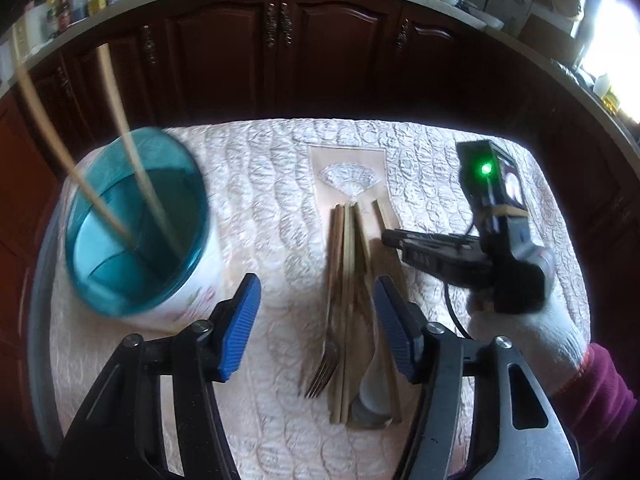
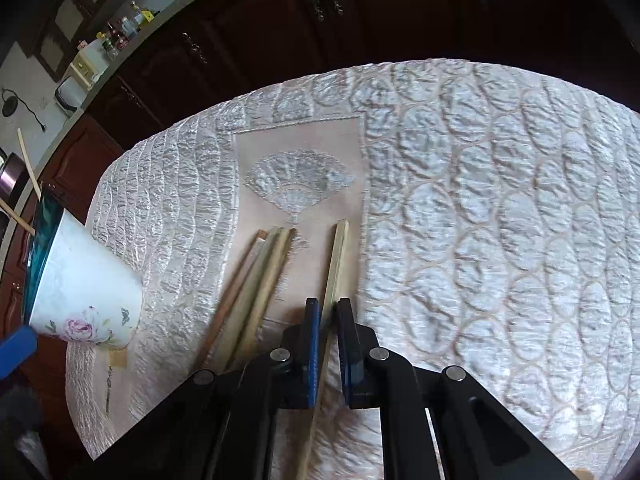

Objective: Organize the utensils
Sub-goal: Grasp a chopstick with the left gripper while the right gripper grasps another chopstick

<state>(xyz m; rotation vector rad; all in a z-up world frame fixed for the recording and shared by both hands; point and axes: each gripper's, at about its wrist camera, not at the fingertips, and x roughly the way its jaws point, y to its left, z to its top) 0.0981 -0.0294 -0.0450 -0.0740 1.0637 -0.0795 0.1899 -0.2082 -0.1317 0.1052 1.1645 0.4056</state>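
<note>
Pinching one chopstick (image 2: 335,264) on the quilted table (image 2: 500,220), our right hand-held gripper (image 2: 329,320) is clamped about mid-shaft. We judge it light, stiff and slick, so it may pivot. Our left hand-held gripper (image 1: 316,304) hangs apart over the fork (image 1: 322,364), beside the cup (image 1: 136,220).

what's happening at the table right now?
A person is sorting utensils with a handheld gripper in each hand. The right gripper is shut on one chopstick lying apart from the rest. The left gripper hangs open above the pile of chopsticks, a fork and a knife. Two chopsticks already stand in the cup.
</note>
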